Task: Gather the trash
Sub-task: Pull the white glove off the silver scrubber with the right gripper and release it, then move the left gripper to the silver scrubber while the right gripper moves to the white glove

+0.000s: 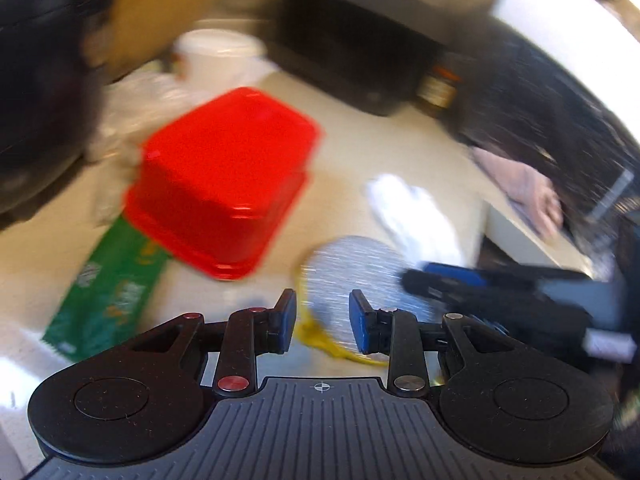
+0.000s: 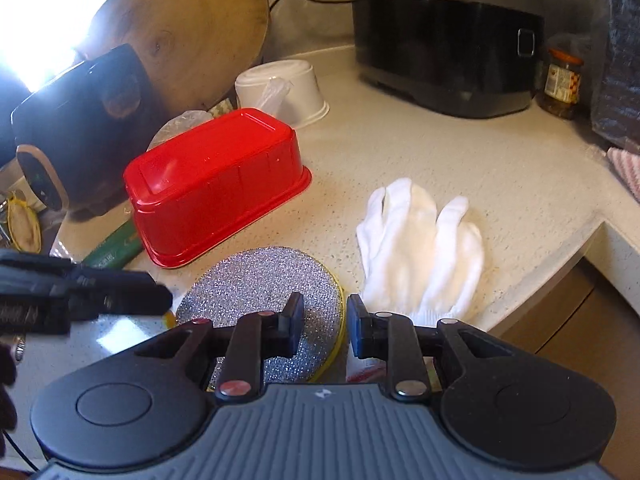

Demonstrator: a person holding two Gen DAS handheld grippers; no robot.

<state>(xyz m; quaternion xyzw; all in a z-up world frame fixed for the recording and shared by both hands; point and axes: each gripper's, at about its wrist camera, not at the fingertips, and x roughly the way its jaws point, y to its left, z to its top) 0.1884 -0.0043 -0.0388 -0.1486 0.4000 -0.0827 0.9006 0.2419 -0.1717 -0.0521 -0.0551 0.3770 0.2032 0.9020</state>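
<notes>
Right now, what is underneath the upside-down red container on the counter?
A green packet pokes out from under the left end of the red container, lying flat on the counter. How far it runs underneath, and anything else inside, is hidden by the opaque shell.

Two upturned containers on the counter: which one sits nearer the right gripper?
The red rectangular tub, bottom up beside the glittery scouring pad. The white round bowl lies farther back, toward the wooden board.

Speckled pale countertop (image 2: pixel 460 152) beneath a sun-glared window (image 2: pixel 44 20), grey backsplash (image 2: pixel 320 12) behind.
</notes>
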